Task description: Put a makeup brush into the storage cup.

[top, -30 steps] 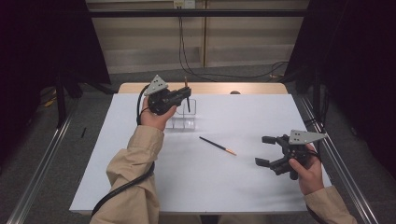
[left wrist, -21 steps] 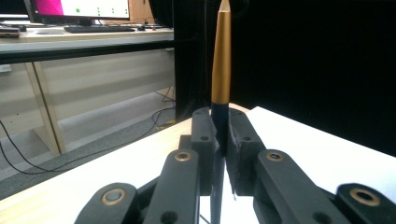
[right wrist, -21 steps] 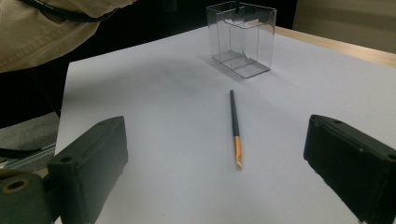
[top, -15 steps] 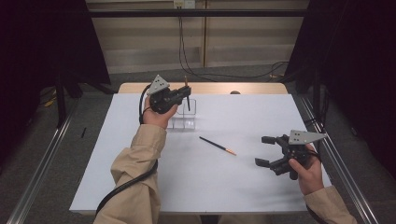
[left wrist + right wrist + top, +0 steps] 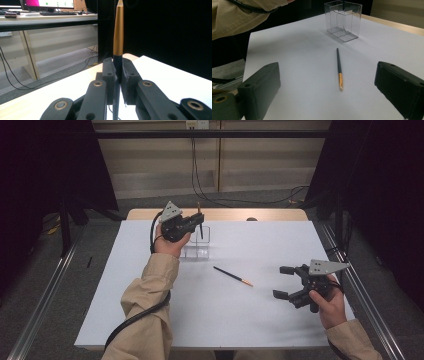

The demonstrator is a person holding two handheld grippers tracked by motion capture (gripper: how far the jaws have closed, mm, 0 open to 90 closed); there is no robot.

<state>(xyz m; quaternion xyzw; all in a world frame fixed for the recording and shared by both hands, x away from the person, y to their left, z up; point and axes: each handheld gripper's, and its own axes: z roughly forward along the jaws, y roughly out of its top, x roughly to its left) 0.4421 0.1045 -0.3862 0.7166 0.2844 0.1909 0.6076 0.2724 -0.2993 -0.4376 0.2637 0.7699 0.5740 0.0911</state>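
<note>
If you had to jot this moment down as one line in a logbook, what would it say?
left gripper: shut on upright pen, above clear box | right gripper: open, idle | second pen: lying on white table

Dark gold-tipped pen [image 5: 118, 37] upright above the clear box [image 5: 196, 245], tip up.

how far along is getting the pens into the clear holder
Nothing looks finished: as far as the right gripper view shows, the clear holder has nothing standing in it. In hand: the left gripper is shut on one pen, held upright, gold end up, above the holder. Left: lowering that pen in, then the second pen lying on the white table, in front of the open right gripper.
</note>
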